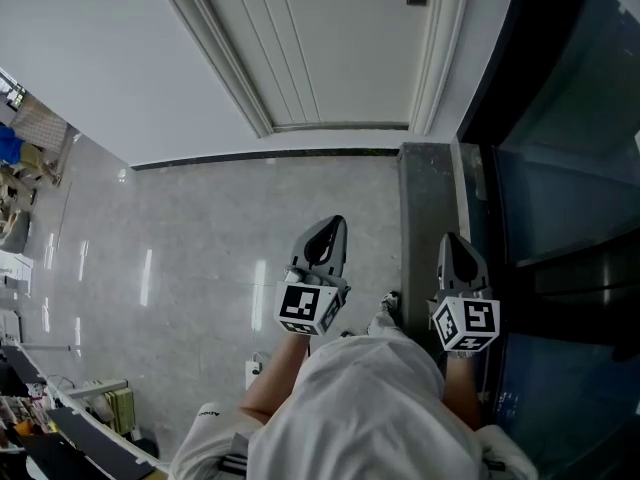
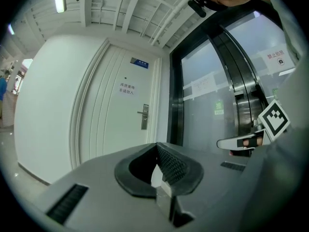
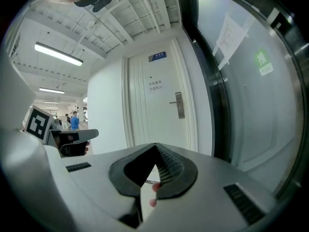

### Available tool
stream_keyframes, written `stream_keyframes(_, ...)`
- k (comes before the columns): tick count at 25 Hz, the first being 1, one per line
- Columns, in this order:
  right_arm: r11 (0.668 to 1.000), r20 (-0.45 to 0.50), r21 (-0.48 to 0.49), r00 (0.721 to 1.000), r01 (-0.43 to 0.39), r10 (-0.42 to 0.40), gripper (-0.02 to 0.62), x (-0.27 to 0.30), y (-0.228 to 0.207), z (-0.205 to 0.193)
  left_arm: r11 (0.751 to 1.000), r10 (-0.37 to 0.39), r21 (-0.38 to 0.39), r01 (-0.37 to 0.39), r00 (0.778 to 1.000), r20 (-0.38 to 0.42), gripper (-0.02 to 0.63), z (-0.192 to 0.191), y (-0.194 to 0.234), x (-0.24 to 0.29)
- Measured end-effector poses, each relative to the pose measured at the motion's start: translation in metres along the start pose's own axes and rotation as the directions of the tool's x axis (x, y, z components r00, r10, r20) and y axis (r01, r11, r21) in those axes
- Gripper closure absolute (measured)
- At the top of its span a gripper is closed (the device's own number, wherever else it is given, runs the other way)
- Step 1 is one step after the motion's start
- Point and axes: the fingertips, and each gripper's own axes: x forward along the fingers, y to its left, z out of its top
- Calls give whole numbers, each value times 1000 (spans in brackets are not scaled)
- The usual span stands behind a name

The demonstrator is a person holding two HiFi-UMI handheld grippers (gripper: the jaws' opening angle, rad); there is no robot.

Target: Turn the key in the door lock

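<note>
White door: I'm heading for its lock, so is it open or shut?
Shut: the white door sits flush in its frame, with the handle level.

The head camera looked steeply down over the person's body onto the floor (image 1: 200, 268), the left gripper (image 1: 330, 233) and the right gripper (image 1: 452, 246), with the door (image 1: 300, 48) at the top. Each gripper camera sat just behind its tongs, facing that same door from well back, with the other gripper at its edge.
</note>
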Motion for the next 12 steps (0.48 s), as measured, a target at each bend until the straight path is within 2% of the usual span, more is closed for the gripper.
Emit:
stream_keyframes(6,999,2,5,999,-34,34,603,37,-43,8,999,29,16,-29,1000,0,597,3,-11,53)
stream_keyframes(12,997,17,-10,996,-82,82,603,63,-75,21,997,70,15,-70,997,17,597,6,-22,82)
